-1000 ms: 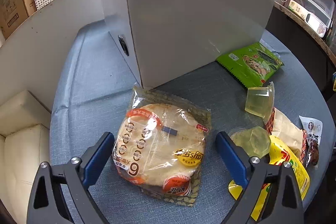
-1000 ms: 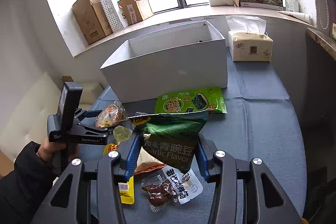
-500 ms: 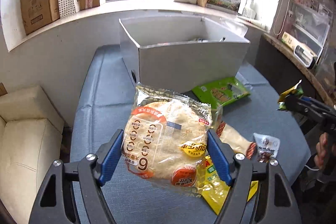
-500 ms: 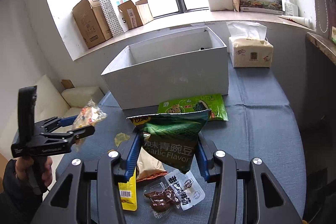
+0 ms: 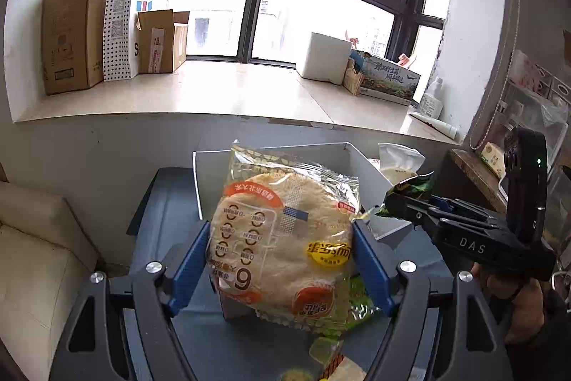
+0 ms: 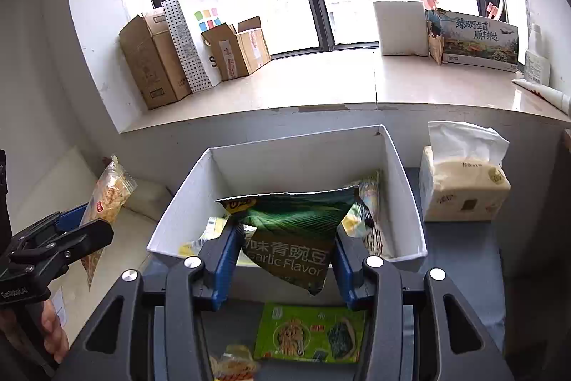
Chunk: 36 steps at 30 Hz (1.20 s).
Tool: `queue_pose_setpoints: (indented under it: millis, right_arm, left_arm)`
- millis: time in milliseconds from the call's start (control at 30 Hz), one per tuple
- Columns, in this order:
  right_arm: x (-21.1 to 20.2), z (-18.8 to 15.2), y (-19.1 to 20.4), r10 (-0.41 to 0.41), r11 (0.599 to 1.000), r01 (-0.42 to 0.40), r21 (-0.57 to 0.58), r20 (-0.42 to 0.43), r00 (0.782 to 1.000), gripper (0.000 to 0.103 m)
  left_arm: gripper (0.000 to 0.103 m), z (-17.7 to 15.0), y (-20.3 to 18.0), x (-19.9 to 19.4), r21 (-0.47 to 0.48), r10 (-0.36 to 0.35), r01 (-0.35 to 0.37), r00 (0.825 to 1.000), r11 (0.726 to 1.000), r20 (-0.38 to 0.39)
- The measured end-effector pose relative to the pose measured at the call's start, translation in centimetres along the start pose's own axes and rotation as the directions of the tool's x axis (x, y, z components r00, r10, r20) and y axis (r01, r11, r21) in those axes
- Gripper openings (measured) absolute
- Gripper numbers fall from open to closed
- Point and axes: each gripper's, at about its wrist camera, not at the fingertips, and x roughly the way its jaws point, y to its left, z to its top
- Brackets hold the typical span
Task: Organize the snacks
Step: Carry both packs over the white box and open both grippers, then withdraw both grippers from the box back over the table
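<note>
left hand-held gripper (image 5: 280,256) is clenching the rice cracker pack (image 5: 285,238), now lifted off the worktop & hanging in front of the white box (image 6: 285,166). right hand-held gripper (image 6: 283,259) is gripping the green pea bag (image 6: 291,238), now carried over the box's near edge. both prob abt ready to drop in.

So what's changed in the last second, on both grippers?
The left gripper closed its jaws on the flatbread pack and lifted it off the table toward the white box. The right gripper carried its green pea bag over the box's near edge. The green seaweed pack stayed on the table.
</note>
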Motion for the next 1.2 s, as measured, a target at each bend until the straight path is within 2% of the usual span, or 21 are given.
queue_pose_setpoints:
  millis: [33,100,200,233,267,300,333,433,533,667,767,967,1200]
  right_arm:
    - [1.1,0.8,-0.6,0.004,1.000,-0.004,0.022,-0.006,1.000,0.051]
    - [3.6,2.3,-1.8,0.008,0.998,-0.004,0.062,-0.053,0.999,0.051]
    - [6.0,3.9,-2.6,-0.003,0.998,0.007,0.065,-0.064,0.998,0.053]
    - [6.5,4.3,-3.0,0.006,0.997,0.000,0.082,-0.064,0.998,0.060]
    - [7.0,4.7,-3.6,0.015,0.992,-0.005,0.125,-0.075,0.997,0.071]
    - [7.5,5.0,-4.2,0.034,0.985,-0.018,0.173,-0.089,0.995,0.097]
    - [7.7,5.2,-4.8,0.049,0.976,-0.028,0.214,-0.093,0.994,0.103]
    - [6.6,5.1,-5.4,0.060,0.967,-0.049,0.252,-0.036,0.998,0.103]
    - [5.4,4.9,-5.2,0.038,0.974,-0.035,0.223,-0.009,0.999,0.103]
    - [3.1,4.2,-4.8,0.038,0.975,-0.044,0.218,0.035,0.999,0.103]
    - [0.8,3.2,-3.9,0.042,0.984,-0.050,0.170,0.050,0.998,0.103]
    - [-4.7,-0.7,-1.2,0.069,0.995,-0.076,0.069,0.089,0.994,0.103]
    - [-8.3,-7.1,1.5,0.077,0.996,-0.075,-0.052,0.037,0.996,0.103]
  left_arm:
    - [0.081,0.7,0.3,1.3,-0.026,-0.024,0.024,0.999,0.999,-0.022]
    - [0.081,1.5,0.7,3.7,-0.063,-0.030,0.027,0.999,0.998,-0.041]
    - [0.081,2.2,1.0,6.4,-0.065,-0.027,0.023,0.998,0.998,-0.057]
    - [0.081,2.4,1.2,7.2,-0.071,-0.034,0.029,0.997,0.997,-0.064]
    - [0.087,2.5,1.4,7.9,-0.076,-0.035,0.030,0.997,0.997,-0.067]
    - [0.101,2.5,1.5,8.4,-0.076,-0.023,0.017,0.997,0.997,-0.080]
    - [0.103,2.5,1.6,8.8,-0.073,-0.018,0.012,0.996,0.997,-0.088]
    - [0.103,2.1,1.6,8.5,-0.042,0.002,-0.005,0.997,0.999,-0.082]
    - [0.103,1.8,1.4,8.0,-0.014,0.020,-0.021,0.997,1.000,-0.075]
    - [0.103,1.5,0.8,6.4,0.008,0.022,-0.021,0.998,1.000,-0.061]
    - [0.103,0.8,0.0,4.5,0.048,0.034,-0.032,0.998,0.998,-0.049]
    - [0.103,-2.4,-2.0,-0.7,0.148,0.038,-0.034,0.999,0.988,-0.025]
    - [0.103,-7.7,-3.7,-5.1,0.181,0.003,0.005,0.999,0.983,-0.044]
